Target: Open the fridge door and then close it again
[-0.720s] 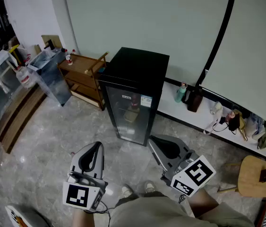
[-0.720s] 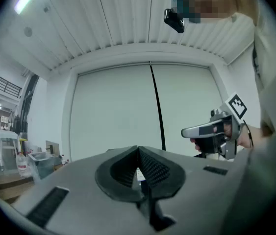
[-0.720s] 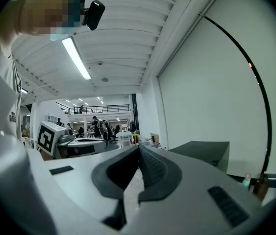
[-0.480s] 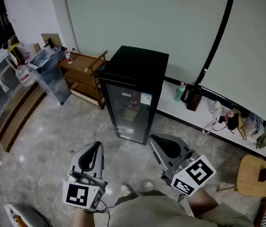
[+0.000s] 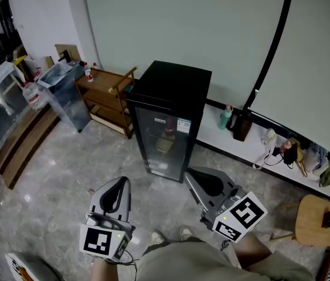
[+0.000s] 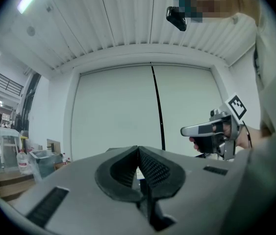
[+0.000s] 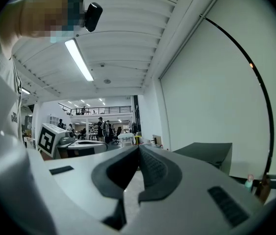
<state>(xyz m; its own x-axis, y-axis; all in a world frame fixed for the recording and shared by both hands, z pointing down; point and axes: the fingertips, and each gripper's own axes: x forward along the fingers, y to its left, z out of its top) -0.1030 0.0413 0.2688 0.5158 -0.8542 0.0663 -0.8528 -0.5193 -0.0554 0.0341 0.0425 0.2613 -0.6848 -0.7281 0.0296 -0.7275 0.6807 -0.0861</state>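
Floor (image 5: 59, 174): grey polished stone, reflective. Back wall (image 5: 170, 22): pale and plain, crossed by a black curved cable (image 5: 273, 43). A wooden two-shelf trolley (image 5: 105, 95) stands against the wall, with a clear plastic container (image 5: 65, 92) just beside it. A low white ledge (image 5: 235, 148) along the wall carries a teal bottle (image 5: 225, 116) and bags. Round wooden stool (image 5: 318, 218) at right. Ceiling (image 7: 128, 33): white ribbed panels, one tube light (image 7: 80, 58) lit.

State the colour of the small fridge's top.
Black: the small glass-door fridge shows best in the head view.
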